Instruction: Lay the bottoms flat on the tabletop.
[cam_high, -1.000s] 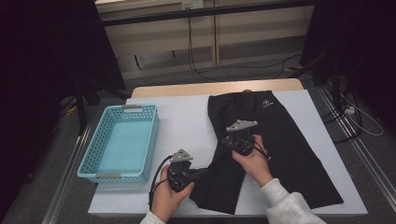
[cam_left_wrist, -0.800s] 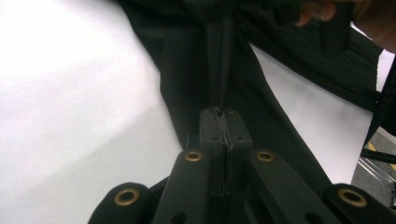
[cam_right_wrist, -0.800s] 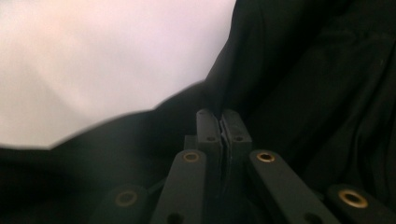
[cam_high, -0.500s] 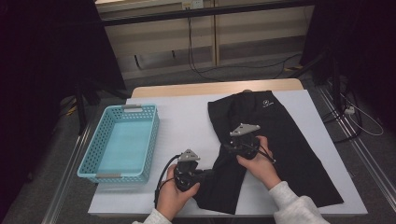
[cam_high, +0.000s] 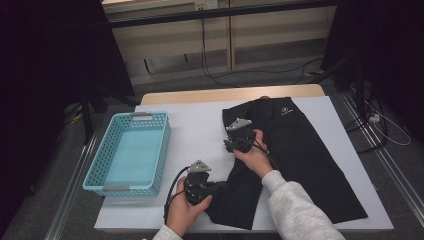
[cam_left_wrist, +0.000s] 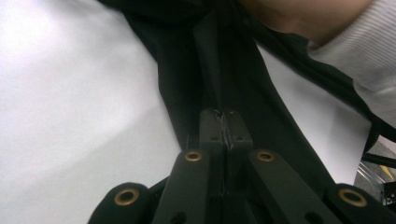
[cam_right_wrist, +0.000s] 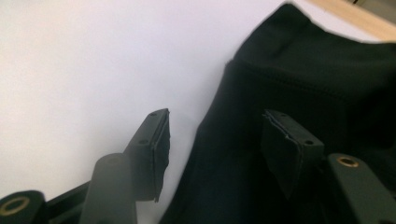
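A black garment (cam_high: 305, 160) with a small white logo lies spread over the right half of the white-covered table (cam_high: 195, 130). My left gripper (cam_high: 214, 186) is at its near left corner, shut on a fold of the black fabric (cam_left_wrist: 187, 60); its pads (cam_left_wrist: 236, 133) meet with cloth pinched between them. My right gripper (cam_high: 232, 142) hovers over the garment's left edge, and its jaws have just been opening. In the right gripper view they (cam_right_wrist: 215, 135) stand apart, one pad over white table, the other over black cloth (cam_right_wrist: 317, 70), pressing on nothing.
A light blue perforated basket (cam_high: 150, 116) sits at the table's left side. The person's other sleeve (cam_left_wrist: 369, 51) reaches across in the left gripper view. Cables and stands crowd the floor behind and to the right of the table.
The right gripper has opened and let go of the fabric, moving left and away from the person to the garment's left edge. The left gripper stays shut at the near corner.
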